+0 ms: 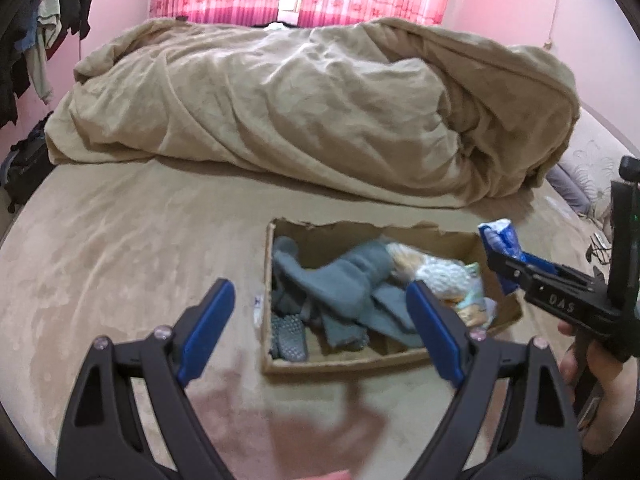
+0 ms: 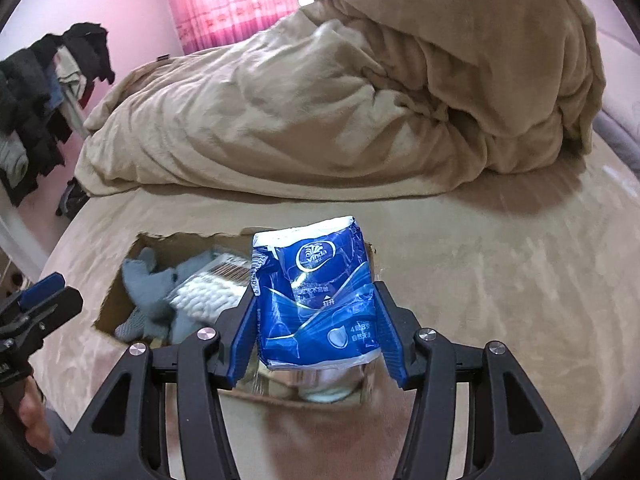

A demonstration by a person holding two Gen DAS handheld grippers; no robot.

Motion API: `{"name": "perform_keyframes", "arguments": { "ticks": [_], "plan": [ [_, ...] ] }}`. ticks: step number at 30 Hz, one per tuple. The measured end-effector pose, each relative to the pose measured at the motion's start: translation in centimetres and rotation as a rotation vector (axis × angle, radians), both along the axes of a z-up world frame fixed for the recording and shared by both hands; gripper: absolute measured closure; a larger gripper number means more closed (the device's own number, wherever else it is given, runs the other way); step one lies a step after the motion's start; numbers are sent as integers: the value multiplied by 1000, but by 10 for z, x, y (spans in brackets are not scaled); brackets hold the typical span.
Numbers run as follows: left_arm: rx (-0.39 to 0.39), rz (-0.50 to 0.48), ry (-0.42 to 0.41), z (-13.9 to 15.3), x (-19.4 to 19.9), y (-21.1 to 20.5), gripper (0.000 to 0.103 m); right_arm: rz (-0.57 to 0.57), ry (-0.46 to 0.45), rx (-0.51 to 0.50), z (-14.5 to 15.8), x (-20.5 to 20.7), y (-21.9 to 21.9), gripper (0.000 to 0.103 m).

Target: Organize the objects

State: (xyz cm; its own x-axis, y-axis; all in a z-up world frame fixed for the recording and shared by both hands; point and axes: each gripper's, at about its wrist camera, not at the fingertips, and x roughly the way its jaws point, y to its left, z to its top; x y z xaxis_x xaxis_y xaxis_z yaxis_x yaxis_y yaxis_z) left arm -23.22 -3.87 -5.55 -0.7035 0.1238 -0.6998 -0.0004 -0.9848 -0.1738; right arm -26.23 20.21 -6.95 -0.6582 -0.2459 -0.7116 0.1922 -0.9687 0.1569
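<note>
The right claw grips a blue tissue pack between its pads, held above the near right end of the cardboard box on the bed. Its own view reads the pack's label; the left wrist view shows only the pack's top. That view shows the left claw spread wide and empty, with grey socks in the box just beyond it.
</note>
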Motion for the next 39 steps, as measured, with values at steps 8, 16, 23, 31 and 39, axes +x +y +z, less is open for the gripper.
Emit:
{"name": "perform_keyframes", "arguments": {
  "ticks": [8, 16, 23, 31, 39],
  "plan": [
    [-4, 22, -53, -29, -19, -6, 14, -1, -20, -38, -24, -13, -1, 41],
    [1, 36, -92, -44, -17, -10, 14, 22, 1, -16, -26, -5, -7, 33],
    [21, 39, -88, -32, 8, -18, 14, 26, 28, 13, -16, 22, -8, 30],
    [9, 46, -50, -4, 63, -21, 14, 58, 50, 72, 2, 67, -15, 30],
    [-13, 61, -5, 29, 132, -24, 14, 85, 65, 74, 32, 119, -19, 30]
  ]
}}
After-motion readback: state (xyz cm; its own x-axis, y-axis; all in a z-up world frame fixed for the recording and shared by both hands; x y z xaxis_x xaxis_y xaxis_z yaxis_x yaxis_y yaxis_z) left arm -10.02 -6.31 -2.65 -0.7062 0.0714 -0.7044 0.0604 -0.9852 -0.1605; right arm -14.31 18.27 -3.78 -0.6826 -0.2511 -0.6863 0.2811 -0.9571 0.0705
